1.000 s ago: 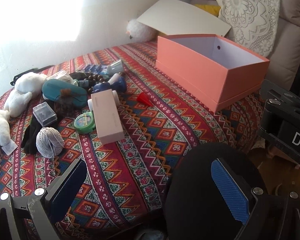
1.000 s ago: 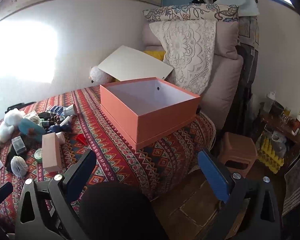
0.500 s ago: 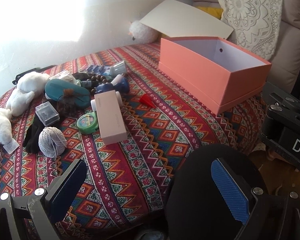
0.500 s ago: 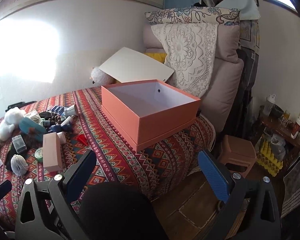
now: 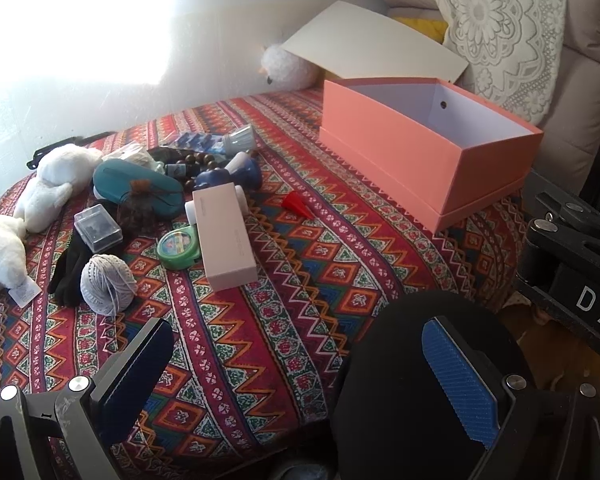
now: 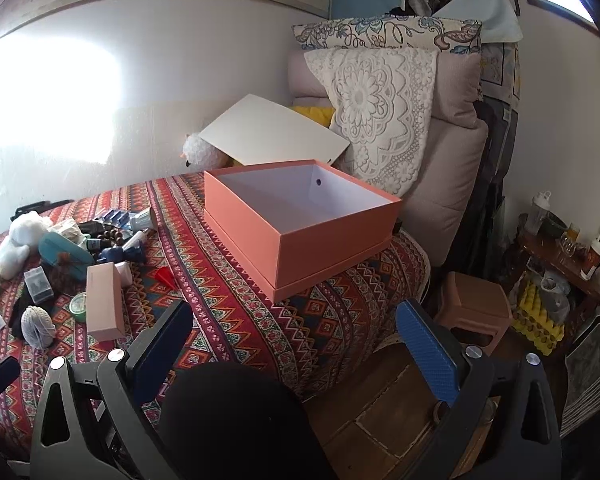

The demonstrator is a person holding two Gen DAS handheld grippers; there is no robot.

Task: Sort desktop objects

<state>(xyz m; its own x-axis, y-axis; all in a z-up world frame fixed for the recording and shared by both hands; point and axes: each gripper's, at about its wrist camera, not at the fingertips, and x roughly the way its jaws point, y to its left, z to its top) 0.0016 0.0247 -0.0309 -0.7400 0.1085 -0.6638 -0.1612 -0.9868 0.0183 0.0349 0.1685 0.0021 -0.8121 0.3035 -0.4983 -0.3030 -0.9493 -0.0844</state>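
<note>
Both views have crept slightly nearer the patterned worktop point(image 5: 300, 320) since a second ago; the objects lie unmoved. The left tool point(image 5: 300, 364) and right tool point(image 6: 296, 344) hang spread wide, holding nothing. The empty salmon box point(image 5: 428, 164) sits right; the pink case point(image 5: 224, 236), yarn ball point(image 5: 106, 290) and clutter lie left.

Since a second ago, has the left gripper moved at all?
Yes. In the left wrist view the orange box and the pile have slid right and down, so the left gripper has swung slightly left and upward.
</note>
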